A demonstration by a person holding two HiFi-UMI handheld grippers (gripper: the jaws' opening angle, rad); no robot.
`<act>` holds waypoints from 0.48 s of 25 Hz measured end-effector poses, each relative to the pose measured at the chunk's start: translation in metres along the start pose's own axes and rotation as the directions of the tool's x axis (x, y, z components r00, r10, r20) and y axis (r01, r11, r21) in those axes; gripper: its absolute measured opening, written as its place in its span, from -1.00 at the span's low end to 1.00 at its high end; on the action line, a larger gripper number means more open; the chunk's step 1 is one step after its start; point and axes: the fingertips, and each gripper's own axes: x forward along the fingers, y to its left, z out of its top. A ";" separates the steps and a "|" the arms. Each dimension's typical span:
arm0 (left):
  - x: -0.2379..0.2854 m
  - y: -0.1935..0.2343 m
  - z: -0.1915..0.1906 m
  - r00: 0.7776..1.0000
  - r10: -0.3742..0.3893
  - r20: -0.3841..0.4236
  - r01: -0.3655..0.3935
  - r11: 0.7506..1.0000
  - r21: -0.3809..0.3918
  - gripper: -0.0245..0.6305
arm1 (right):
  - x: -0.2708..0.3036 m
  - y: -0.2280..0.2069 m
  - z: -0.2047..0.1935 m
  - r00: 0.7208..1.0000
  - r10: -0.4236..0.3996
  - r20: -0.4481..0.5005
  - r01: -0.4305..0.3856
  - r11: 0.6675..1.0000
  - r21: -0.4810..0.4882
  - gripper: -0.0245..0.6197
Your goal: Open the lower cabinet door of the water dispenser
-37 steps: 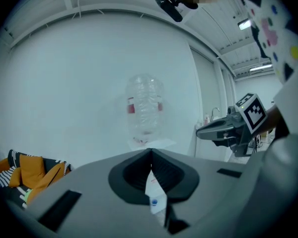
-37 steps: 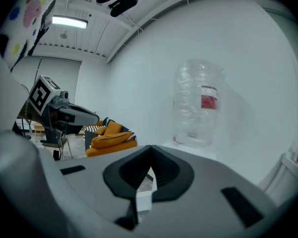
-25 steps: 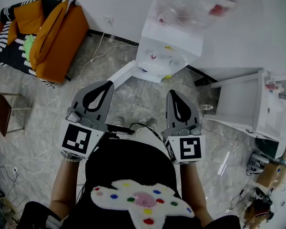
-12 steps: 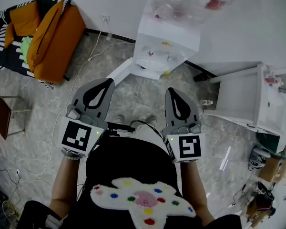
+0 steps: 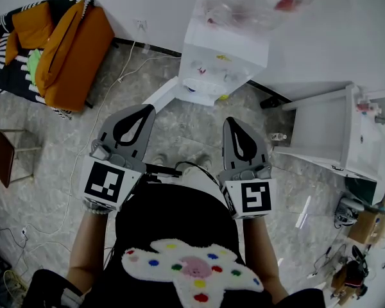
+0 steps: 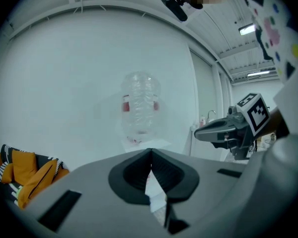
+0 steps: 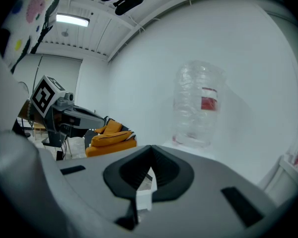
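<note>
The white water dispenser [image 5: 224, 56] stands against the wall ahead, with a clear bottle [image 5: 256, 2] on top. At its foot a white door panel [image 5: 163, 95] stands swung out to the left. My left gripper [image 5: 140, 111] and right gripper [image 5: 234, 124] are held side by side well short of the dispenser, both shut with nothing between the jaws. In the left gripper view the left gripper [image 6: 150, 152] points at the bottle [image 6: 140, 108], with the right gripper [image 6: 223, 130] beside it. In the right gripper view the right gripper [image 7: 151, 148] faces the bottle [image 7: 198, 105].
An orange sofa [image 5: 58, 43] stands at the left wall, with a brown stool [image 5: 3, 153] in front of it. A white cabinet [image 5: 327, 133] stands at the right. A cable [image 5: 125, 69] runs over the marble floor from a wall socket.
The head view has shifted slightly, so the dispenser sits a little higher in the picture. Both grippers keep their places and stay shut.
</note>
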 end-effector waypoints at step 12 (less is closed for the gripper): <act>0.002 -0.002 0.000 1.000 -0.008 -0.003 0.008 1.000 0.003 -0.89 | -0.002 -0.001 0.001 1.000 -0.006 0.000 0.006 1.000 0.000 -0.91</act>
